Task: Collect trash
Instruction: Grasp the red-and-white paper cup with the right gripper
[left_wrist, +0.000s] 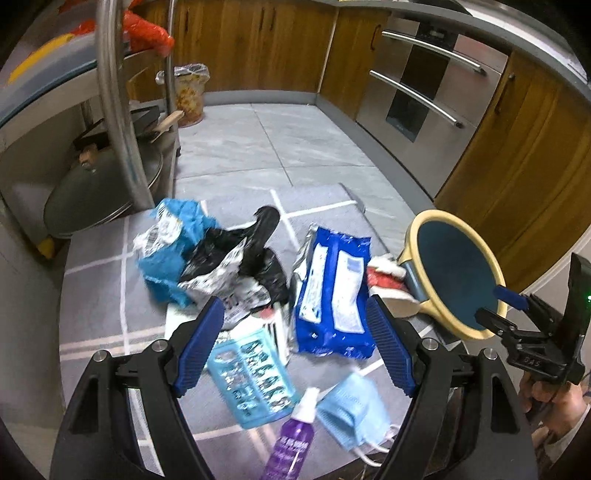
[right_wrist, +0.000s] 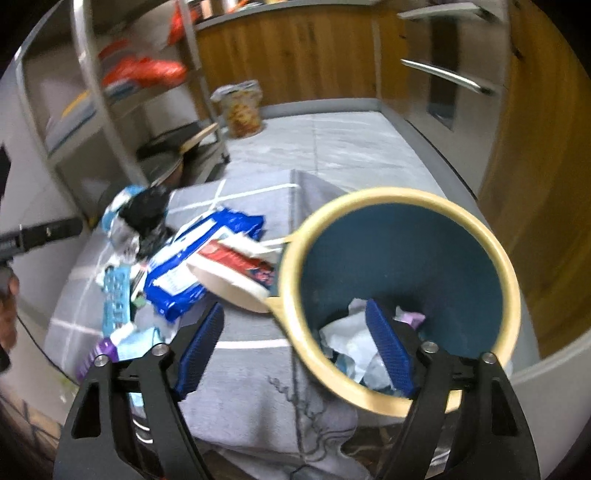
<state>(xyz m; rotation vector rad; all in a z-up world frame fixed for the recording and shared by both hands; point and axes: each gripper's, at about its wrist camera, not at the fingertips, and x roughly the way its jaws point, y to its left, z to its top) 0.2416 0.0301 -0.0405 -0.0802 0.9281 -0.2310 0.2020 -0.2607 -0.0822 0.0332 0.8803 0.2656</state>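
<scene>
Left wrist view: the left hand-held gripper (left_wrist: 295, 343) hangs wide open above trash on a grey mat (left_wrist: 96, 295): wipes pack (left_wrist: 332, 291), blue tray (left_wrist: 251, 376), mask (left_wrist: 351, 410), purple bottle (left_wrist: 291, 443). The right hand-held gripper (right_wrist: 295, 354), spread wide, has one finger inside the bin (right_wrist: 399, 291), whose rim (right_wrist: 291, 332) lies between its fingers.

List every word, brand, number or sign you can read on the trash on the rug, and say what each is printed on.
None reads with certainty.
Light blue packet: large dark letters, motion-blurred.
Blue wipes pack: white label panels, print too small.
Purple spray bottle: white lettering, blurred.
Crumpled blue and silver wrapper: barcode-like stripes and small print, unreadable.
Red and white wrapper: blurred.
</scene>
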